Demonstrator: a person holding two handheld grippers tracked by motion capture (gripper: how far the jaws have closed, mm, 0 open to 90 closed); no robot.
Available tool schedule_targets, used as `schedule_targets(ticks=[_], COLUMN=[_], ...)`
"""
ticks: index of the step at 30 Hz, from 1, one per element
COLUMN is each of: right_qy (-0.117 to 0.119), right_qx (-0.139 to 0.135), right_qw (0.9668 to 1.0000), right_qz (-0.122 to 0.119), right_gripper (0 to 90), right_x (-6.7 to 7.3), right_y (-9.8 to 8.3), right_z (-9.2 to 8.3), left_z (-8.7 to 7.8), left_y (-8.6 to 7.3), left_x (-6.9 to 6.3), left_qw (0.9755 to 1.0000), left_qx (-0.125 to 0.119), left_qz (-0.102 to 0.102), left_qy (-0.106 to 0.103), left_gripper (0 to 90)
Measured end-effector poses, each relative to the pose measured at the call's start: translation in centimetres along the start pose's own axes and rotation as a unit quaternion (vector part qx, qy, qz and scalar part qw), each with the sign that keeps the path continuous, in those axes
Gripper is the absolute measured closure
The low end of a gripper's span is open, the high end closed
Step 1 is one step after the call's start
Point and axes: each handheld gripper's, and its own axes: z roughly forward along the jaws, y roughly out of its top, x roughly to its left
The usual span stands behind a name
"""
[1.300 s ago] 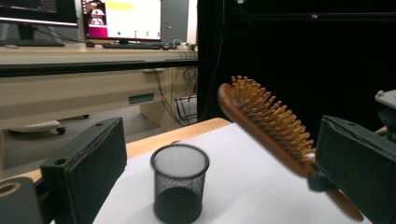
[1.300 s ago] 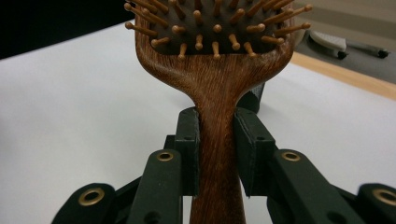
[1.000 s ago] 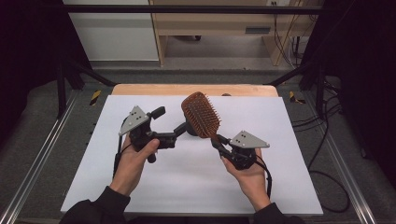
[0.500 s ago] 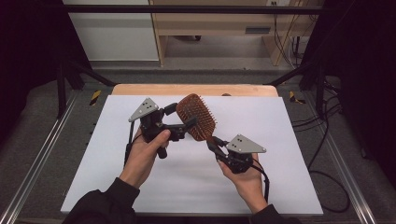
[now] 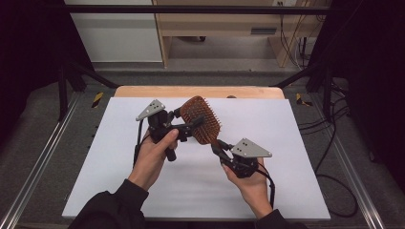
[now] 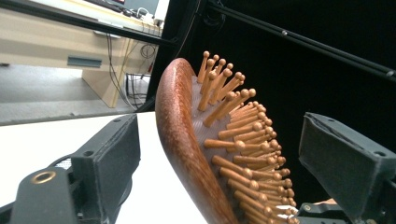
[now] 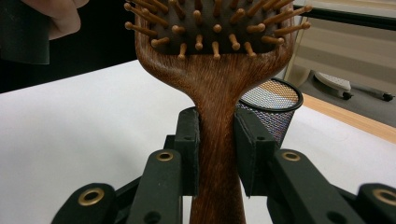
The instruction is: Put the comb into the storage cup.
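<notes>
A brown wooden paddle hairbrush with peg bristles [image 5: 202,119] is held above the white worktop [image 5: 296,143], its handle clamped in the right claw [image 7: 217,149]. The left claw [image 6: 219,154], whose jaws have just been closing, is still released, the brush head standing between its pads untouched. Should one pad land on the springy pegs, the head could be levered askew or slip.

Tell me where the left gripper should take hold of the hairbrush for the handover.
Probably across the paddle head of the hairbrush: one finger on the smooth wooden back, the other on the bristle face. It stands edge-on between the left gripper fingers, which have just been closing without touching yet. The right gripper already clamps the narrow handle.
</notes>
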Motion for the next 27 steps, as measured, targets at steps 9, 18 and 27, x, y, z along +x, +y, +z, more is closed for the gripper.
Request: schedule_targets(ticks=[9, 18, 27], right_qy=[0.001, 0.005, 0.008], right_qx=[-0.002, -0.001, 0.002], right_qw=[1.0000, 1.0000, 1.0000], right_qz=[-0.008, -0.005, -0.004], right_gripper=[72.6, 72.6, 72.7], right_x=[0.37, 0.53, 0.47], right_y=[-0.08, -0.20, -0.46], right_z=[0.12, 0.28, 0.50], left_z=[-0.02, 0.23, 0.19], left_y=[0.10, -0.10, -0.18], left_x=[0.53, 0.36, 0.17], left_qw=[0.9993, 0.9989, 0.9988], left_qx=[-0.003, 0.008, 0.008], left_qz=[-0.034, -0.044, -0.041], left_qy=[-0.016, -0.016, -0.023], left_gripper=[26.3, 37.4, 42.8])
